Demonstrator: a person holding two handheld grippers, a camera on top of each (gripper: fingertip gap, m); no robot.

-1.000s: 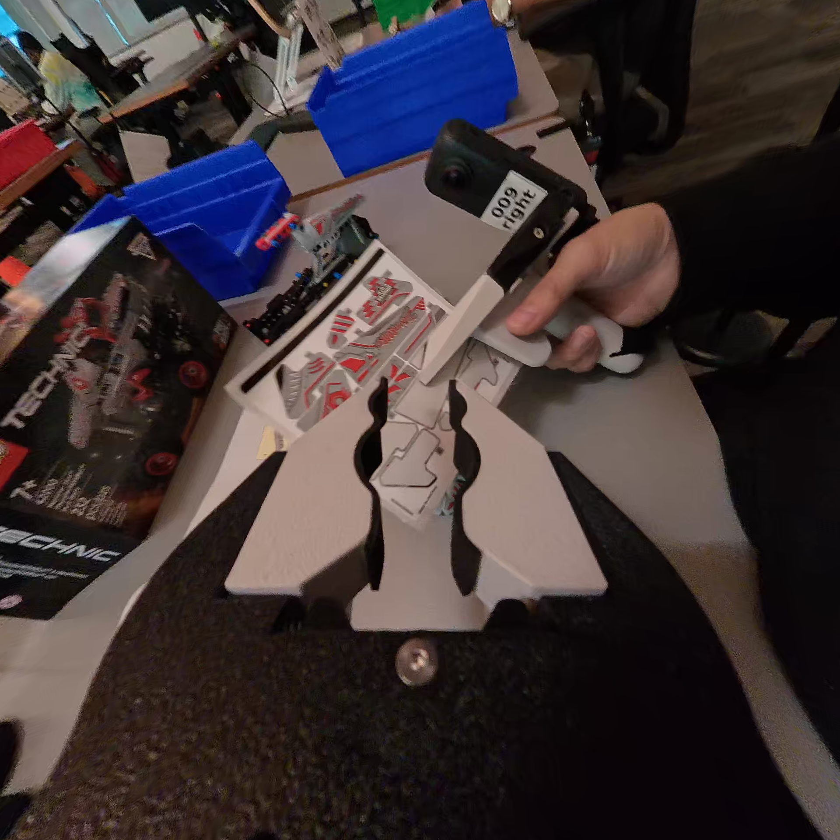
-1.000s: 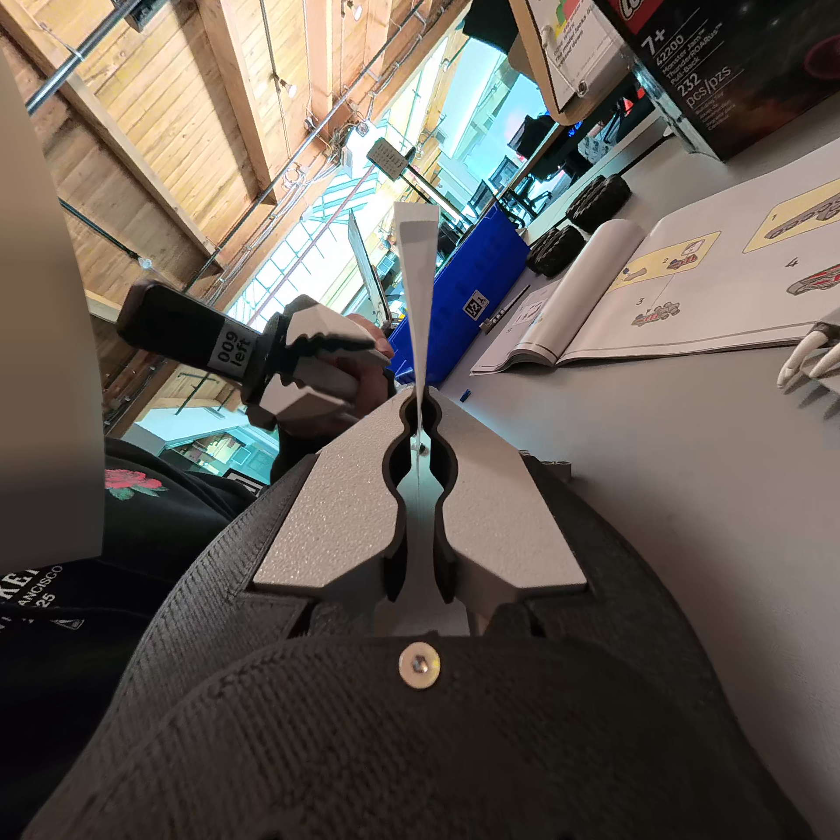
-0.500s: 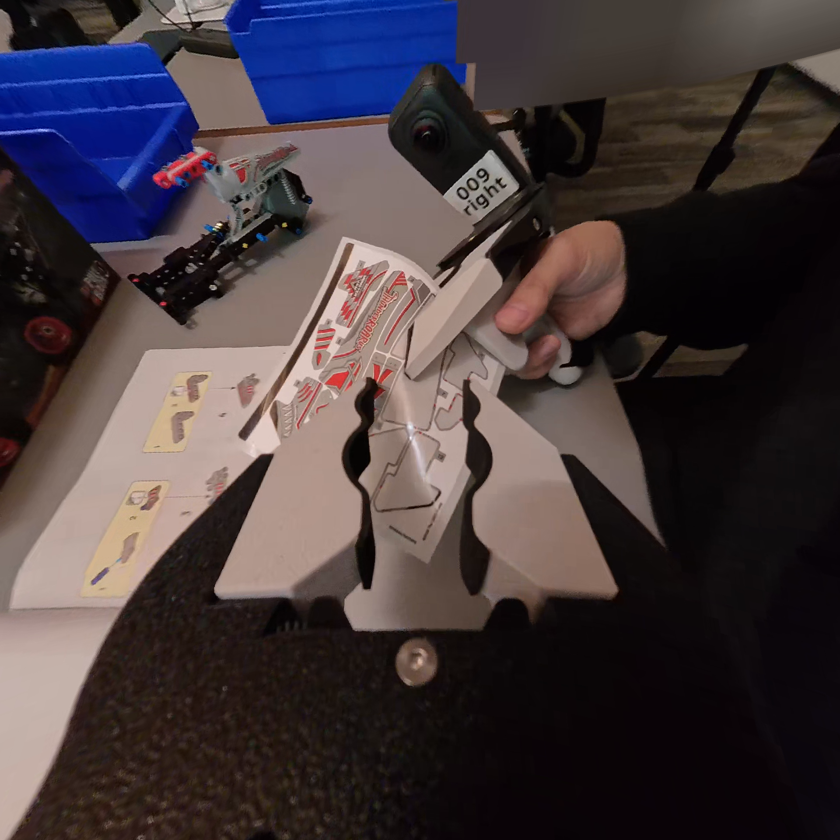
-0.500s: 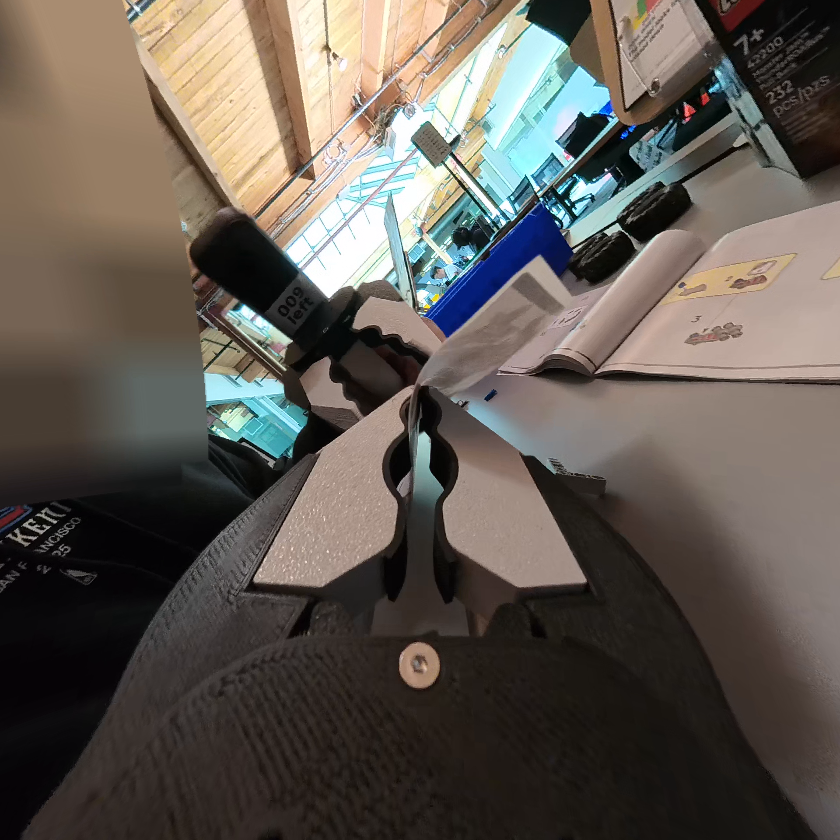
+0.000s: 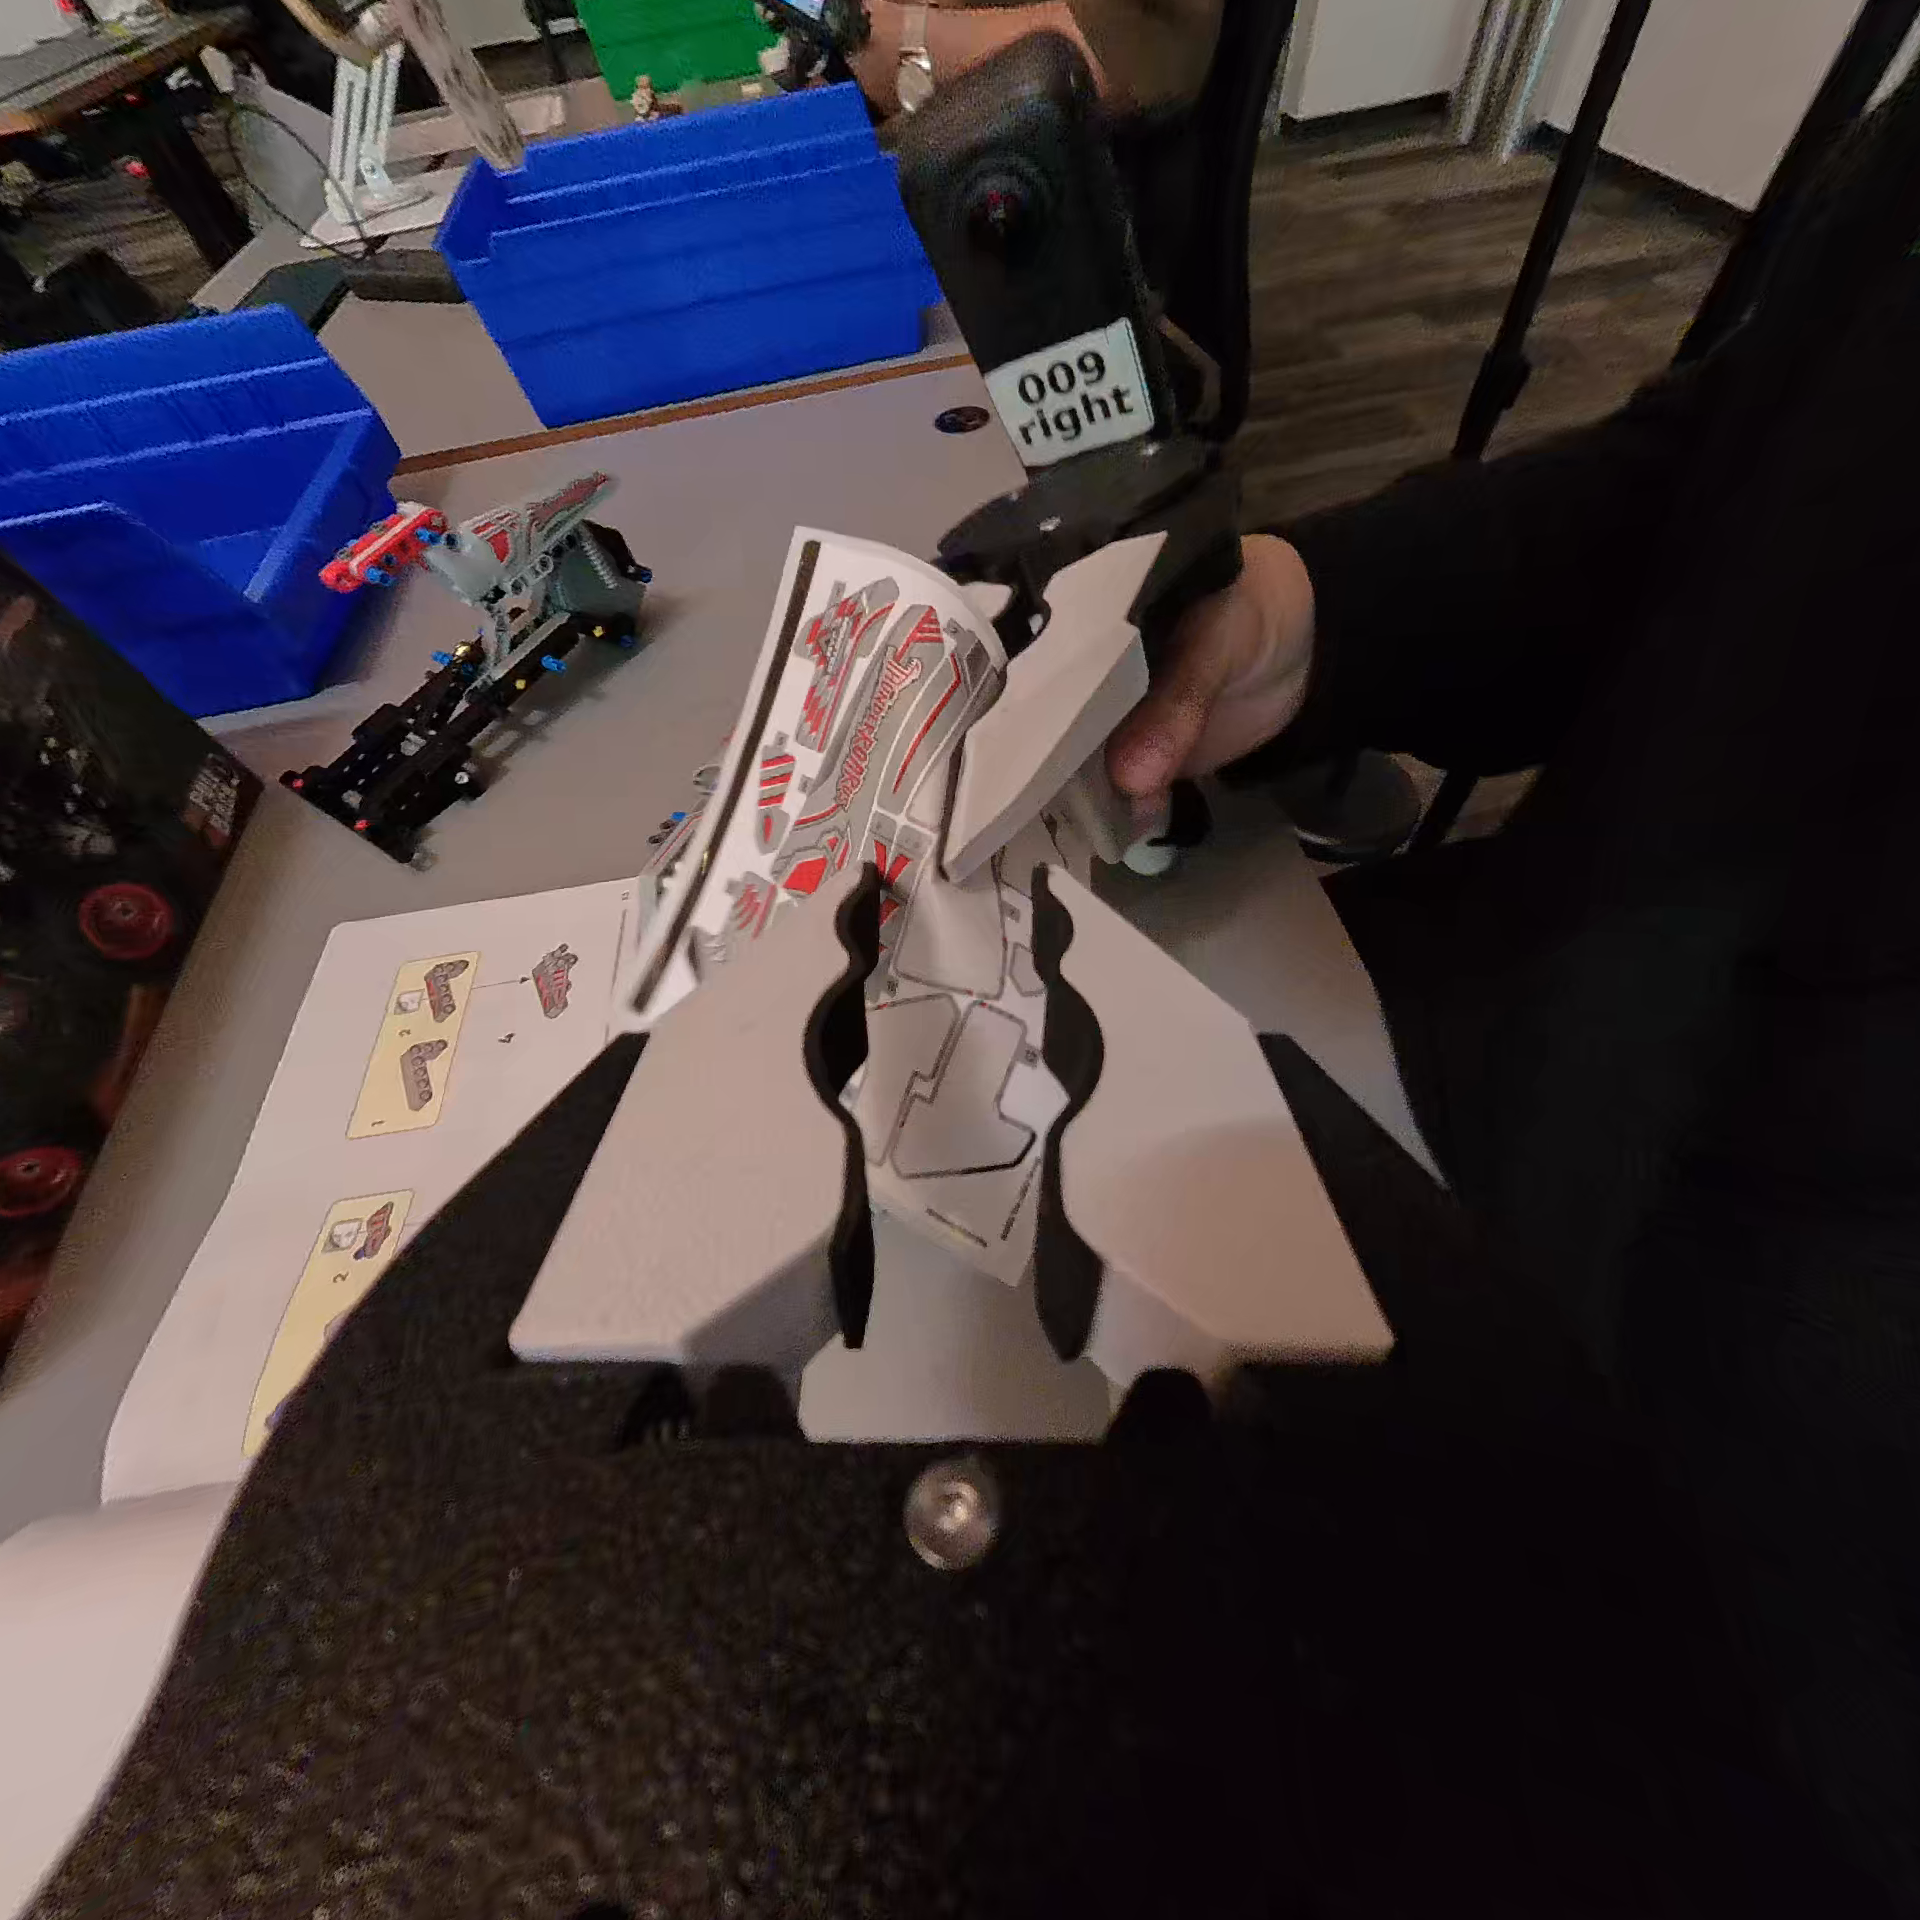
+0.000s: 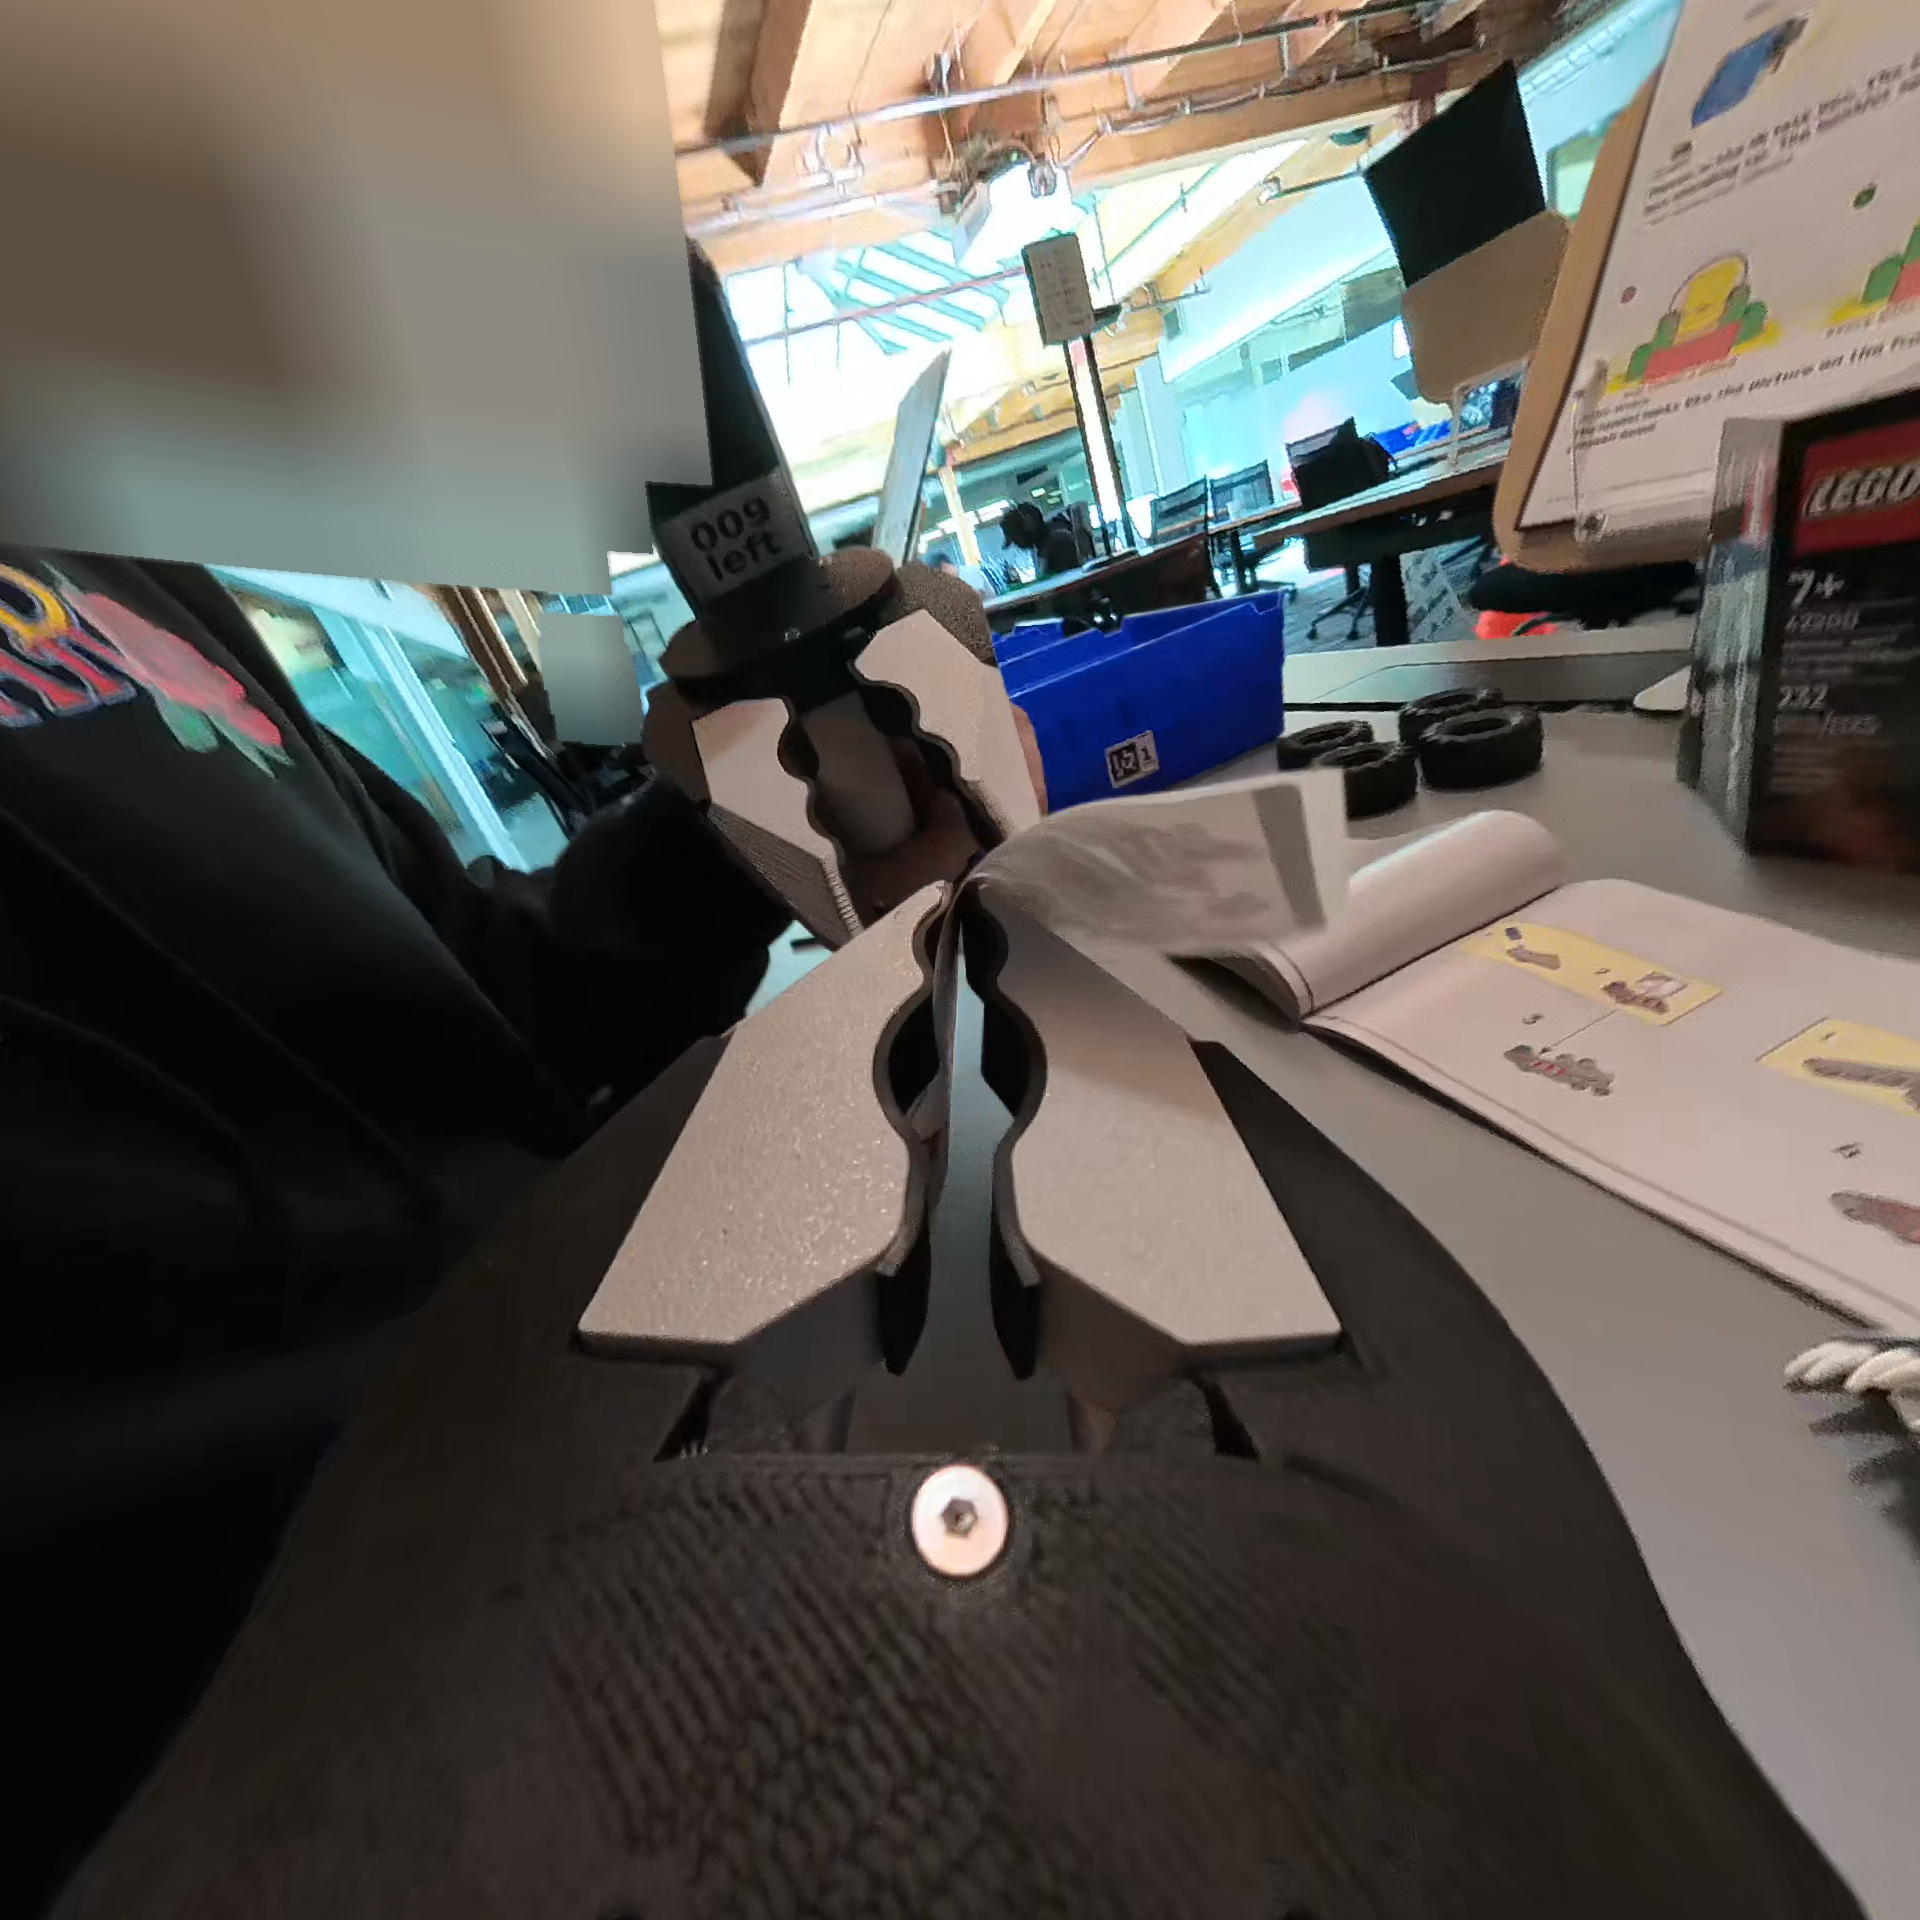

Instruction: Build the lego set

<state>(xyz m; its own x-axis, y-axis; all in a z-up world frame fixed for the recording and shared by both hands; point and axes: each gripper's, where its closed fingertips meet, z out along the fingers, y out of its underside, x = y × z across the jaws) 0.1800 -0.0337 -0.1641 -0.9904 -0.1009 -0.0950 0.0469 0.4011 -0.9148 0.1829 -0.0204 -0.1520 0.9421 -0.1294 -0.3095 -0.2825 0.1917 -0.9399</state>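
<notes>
While the left gripper (image 5: 951,935) fills the lower centre of the left wrist view with its jaws parted and nothing between them, the sticker sheet (image 5: 862,748) stands just past its tips, so the sheet lies straight ahead of this tool and slightly up the frame. The sheet's long axis runs from lower centre toward the upper middle, and it curls leftward at the top. The right gripper (image 5: 1039,717) comes in from the upper right and pinches the sheet's right edge; in the right wrist view the paper (image 6: 1132,883) passes between that gripper's closed tips (image 6: 954,904) and bends off to the right. The left gripper is therefore the free one, and it probably must close on a single sticker, which calls for a small advance up the frame. Left of the sheet the open instruction booklet (image 5: 416,1060) lies flat on the grey table (image 5: 675,488), leaving room above it. Farther off, at middle left, the partly built lego model (image 5: 468,665) rests on the table, well apart from both tools, with blue bins (image 5: 686,249) behind it.
</notes>
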